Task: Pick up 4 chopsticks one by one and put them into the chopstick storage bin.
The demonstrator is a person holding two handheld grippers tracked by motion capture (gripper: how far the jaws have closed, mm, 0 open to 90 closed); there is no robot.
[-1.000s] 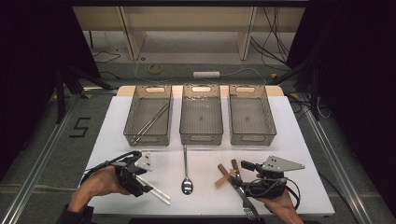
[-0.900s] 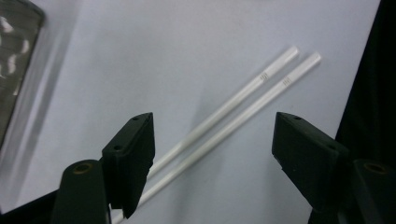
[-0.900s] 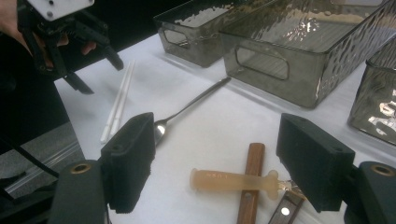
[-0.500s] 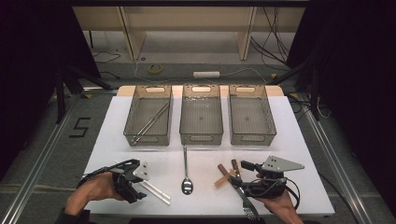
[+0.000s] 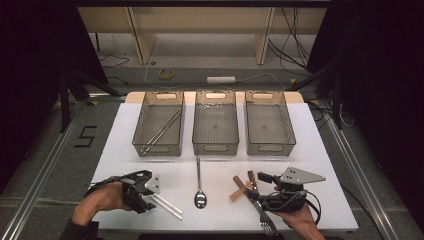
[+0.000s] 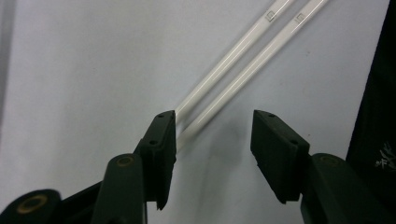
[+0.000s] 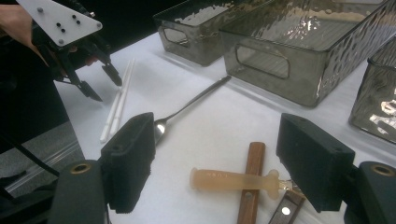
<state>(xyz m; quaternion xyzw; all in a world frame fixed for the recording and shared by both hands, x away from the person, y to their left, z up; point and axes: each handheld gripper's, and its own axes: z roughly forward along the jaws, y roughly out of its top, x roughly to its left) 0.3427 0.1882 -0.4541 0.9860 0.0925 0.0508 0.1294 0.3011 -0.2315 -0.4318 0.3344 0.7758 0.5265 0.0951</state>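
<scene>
Two white chopsticks lie side by side on the white table at the front left. My left gripper points down over their near ends. In the left gripper view the chopsticks run in between the jaws of that gripper; the jaws have just been closing, and the chopstick ends lie against the left pad with a gap to the right pad. My right gripper is open at the front right, low over a translucent amber handle crossed on a wooden handle.
A metal spoon lies at the front centre and a fork near the right hand. Three smoky plastic bins stand in a row behind: the left bin holds metal chopsticks; beside it are the middle bin and the right bin.
My left gripper has shifted slightly toward the near edge and down onto the white chopsticks' ends, and its jaws have narrowed. The right gripper has not moved.
</scene>
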